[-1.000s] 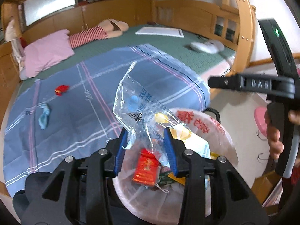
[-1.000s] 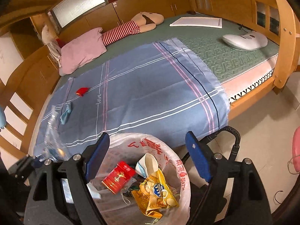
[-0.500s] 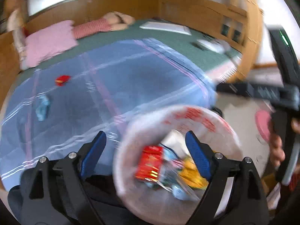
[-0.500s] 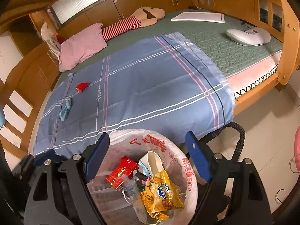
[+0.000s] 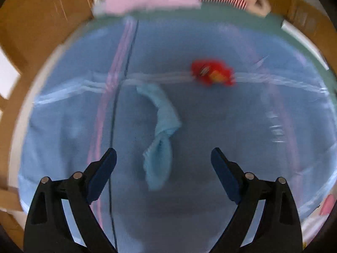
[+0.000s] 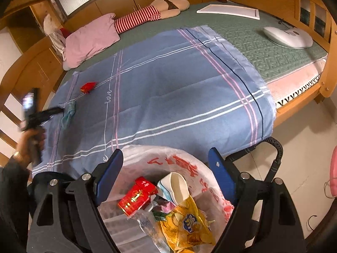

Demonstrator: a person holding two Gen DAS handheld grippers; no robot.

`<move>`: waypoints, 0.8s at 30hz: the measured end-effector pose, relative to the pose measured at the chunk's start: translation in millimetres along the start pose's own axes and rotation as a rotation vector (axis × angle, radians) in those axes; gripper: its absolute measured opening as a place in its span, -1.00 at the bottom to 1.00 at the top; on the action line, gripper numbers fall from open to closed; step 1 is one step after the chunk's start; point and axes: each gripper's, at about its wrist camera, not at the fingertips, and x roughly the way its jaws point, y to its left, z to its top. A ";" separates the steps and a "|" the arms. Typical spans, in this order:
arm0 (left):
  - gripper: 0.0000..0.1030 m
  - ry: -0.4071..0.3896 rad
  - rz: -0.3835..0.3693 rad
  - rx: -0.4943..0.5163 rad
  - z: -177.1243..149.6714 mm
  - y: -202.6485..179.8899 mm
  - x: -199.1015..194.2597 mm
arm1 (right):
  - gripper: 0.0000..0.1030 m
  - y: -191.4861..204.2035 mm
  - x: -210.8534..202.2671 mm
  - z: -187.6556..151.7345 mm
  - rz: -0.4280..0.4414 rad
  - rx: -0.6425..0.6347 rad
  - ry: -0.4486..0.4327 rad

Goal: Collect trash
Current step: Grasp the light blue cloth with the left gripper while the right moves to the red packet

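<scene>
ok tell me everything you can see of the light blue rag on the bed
The rag is a pale blue, soft, crumpled strip, long and bent, lying flat on the blue striped sheet, near its edge. A red wrapper lies apart beyond it. The left gripper hangs open above its near end, not touching.

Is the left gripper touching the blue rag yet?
Apart. Left wrist view: the left gripper is open, the blue rag lying between its fingers, clear of both.
</scene>
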 end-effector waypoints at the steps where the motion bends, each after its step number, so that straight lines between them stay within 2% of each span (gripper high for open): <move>1: 0.39 0.019 -0.012 -0.009 1.1 4.0 17.8 | 0.58 3.0 3.8 4.8 -0.002 -0.004 -0.001; 3: -0.34 0.066 -0.064 -0.057 -3.0 11.8 37.6 | 0.58 7.9 11.9 13.4 -0.001 -0.010 0.004; 5: -0.88 0.018 -0.114 -0.124 -4.1 22.1 28.5 | 0.58 20.5 25.9 28.5 0.022 -0.033 0.005; 6: -0.88 0.003 -0.137 -0.140 -5.1 24.9 18.1 | 0.58 30.6 36.7 38.0 0.028 -0.054 0.004; 9: -0.88 -0.126 -0.134 -0.231 -17.0 33.3 -33.2 | 0.58 68.7 76.8 66.7 0.040 -0.144 0.005; 11: -0.88 -0.184 -0.132 -0.366 -36.1 39.9 -67.7 | 0.58 96.5 106.3 86.0 0.084 -0.175 0.011; 13: -0.88 -0.221 -0.158 -0.458 -55.1 43.6 -83.4 | 0.58 130.8 143.0 109.3 0.145 -0.171 0.032; 16: -0.88 -0.270 -0.174 -0.553 -88.7 38.8 -92.6 | 0.58 188.4 186.3 132.0 0.148 -0.253 0.019; 17: -0.88 -0.261 -0.176 -0.563 -95.6 34.8 -91.1 | 0.58 204.8 197.9 136.4 0.133 -0.283 0.018; 18: -0.88 -0.263 -0.212 -0.574 -99.5 33.0 -91.5 | 0.58 222.6 210.1 139.8 0.108 -0.319 0.013; 19: -0.87 -0.292 -0.223 -0.561 -101.1 29.7 -94.8 | 0.58 242.2 223.4 142.2 0.077 -0.366 0.002; 21: -0.86 -0.363 -0.158 -0.495 -102.0 22.9 -106.4 | 0.58 285.0 254.5 144.1 0.031 -0.489 -0.001; 24: -0.86 -0.407 -0.127 -0.480 -104.9 18.4 -113.0 | 0.58 338.5 298.9 140.9 -0.068 -0.648 0.007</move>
